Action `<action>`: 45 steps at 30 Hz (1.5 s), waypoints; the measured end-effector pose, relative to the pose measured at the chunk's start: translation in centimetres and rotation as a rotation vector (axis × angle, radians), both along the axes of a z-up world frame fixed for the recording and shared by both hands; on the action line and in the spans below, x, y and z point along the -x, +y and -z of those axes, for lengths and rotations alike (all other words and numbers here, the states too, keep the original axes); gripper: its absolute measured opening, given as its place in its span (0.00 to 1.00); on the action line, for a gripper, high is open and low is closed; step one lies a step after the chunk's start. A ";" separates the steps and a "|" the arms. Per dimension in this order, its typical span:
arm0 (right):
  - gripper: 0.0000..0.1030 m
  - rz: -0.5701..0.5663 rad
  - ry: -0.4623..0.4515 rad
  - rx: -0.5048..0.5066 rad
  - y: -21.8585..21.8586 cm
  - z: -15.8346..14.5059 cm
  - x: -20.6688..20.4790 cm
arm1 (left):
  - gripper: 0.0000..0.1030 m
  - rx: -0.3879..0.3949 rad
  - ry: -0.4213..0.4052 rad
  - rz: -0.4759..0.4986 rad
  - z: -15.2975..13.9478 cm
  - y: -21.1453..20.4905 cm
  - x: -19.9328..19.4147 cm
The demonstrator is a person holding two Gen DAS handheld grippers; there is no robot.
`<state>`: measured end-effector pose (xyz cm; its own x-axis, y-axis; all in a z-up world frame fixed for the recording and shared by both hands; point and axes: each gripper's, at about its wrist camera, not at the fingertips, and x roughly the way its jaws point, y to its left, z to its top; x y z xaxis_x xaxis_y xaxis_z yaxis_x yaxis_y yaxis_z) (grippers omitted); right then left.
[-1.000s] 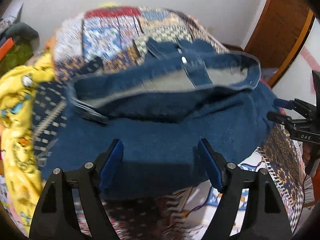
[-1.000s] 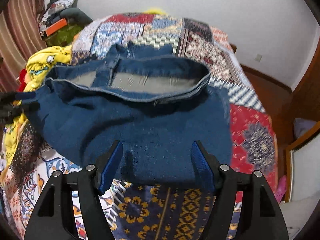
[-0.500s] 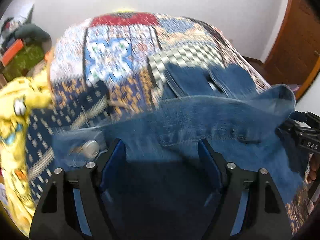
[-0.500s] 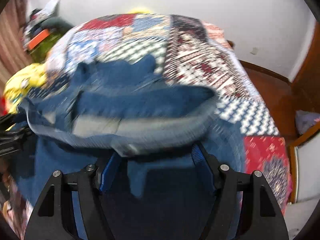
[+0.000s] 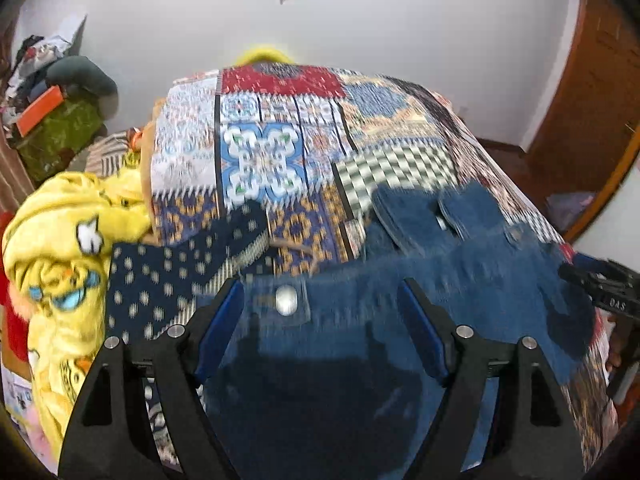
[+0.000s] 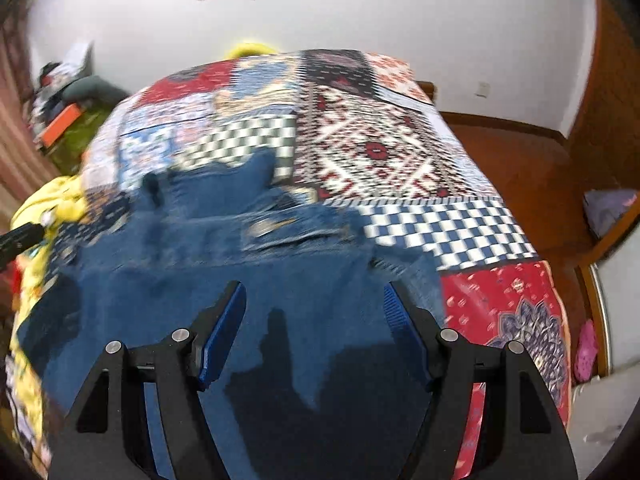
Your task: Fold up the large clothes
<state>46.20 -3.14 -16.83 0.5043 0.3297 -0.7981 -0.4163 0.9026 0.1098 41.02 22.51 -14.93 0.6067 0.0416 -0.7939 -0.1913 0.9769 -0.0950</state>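
Now, through the left wrist camera, we are seeing our left gripper [image 5: 320,316] spread wide and grasping nothing, poised over the blue jeans [image 5: 460,300] lying on the patchwork quilt [image 5: 260,152], with a yellow blanket [image 5: 68,248] bunched beside the jeans. Through the right wrist camera, we are holding our right gripper [image 6: 316,320] released too, above the jeans [image 6: 224,280], which are covering the quilt's [image 6: 380,152] near part.

White wall [image 5: 400,20], wooden floor [image 6: 520,168], patchwork-covered bed [image 6: 380,148].
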 end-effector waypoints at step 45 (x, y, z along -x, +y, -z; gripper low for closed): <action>0.76 0.071 -0.023 0.203 -8.2 0.2 6.9 | 0.89 0.104 0.030 -0.408 5.6 7.3 18.6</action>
